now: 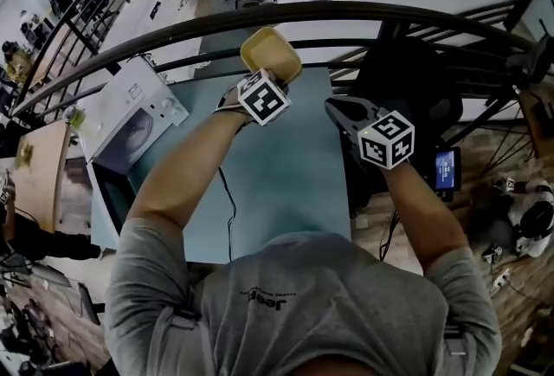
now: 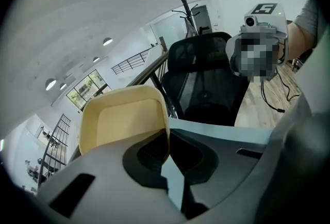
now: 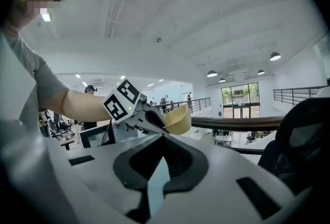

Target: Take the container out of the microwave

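Observation:
A pale yellow container (image 1: 271, 54) hangs in the air over the far part of the light blue table (image 1: 277, 184). My left gripper (image 1: 264, 75) is shut on its near rim, and the container tilts up away from me. In the left gripper view the container (image 2: 124, 120) fills the left side, its wall pinched between the jaws of my left gripper (image 2: 167, 140). My right gripper (image 1: 333, 108) floats to the right of it, shut and holding nothing. In the right gripper view the right gripper (image 3: 165, 143) points level towards the container (image 3: 179, 120).
A white microwave (image 1: 130, 110) stands at the table's left edge, a dark-framed panel below it that looks like its open door. A black mesh chair (image 1: 407, 97) and a curved railing (image 1: 346, 19) lie beyond the table. A small lit screen (image 1: 446, 168) sits to the right.

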The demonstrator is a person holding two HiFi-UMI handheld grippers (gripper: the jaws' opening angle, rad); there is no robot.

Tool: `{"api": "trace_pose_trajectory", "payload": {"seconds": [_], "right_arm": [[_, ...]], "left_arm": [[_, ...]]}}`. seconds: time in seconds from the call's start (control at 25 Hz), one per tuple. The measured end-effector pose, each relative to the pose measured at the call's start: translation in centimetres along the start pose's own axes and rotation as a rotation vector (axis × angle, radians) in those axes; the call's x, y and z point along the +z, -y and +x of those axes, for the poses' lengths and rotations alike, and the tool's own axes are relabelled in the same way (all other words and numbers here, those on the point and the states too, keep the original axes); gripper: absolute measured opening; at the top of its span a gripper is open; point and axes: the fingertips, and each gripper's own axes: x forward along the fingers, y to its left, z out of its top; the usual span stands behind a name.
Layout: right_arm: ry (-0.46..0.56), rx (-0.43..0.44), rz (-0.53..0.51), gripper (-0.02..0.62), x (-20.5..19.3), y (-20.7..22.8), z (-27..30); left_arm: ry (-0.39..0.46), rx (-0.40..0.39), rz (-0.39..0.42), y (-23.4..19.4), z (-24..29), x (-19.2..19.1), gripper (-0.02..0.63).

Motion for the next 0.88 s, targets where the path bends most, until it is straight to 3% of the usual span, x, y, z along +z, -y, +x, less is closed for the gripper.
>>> {"api": "trace_pose_trajectory", "payload": {"seconds": [0.88], "right_arm": [[-0.067, -0.041, 0.098, 0.018, -8.1, -1.2, 1.4]], "left_arm": [[-0.128, -0.088, 0.014, 6.0, 9.7, -8.9, 0.023]]}}
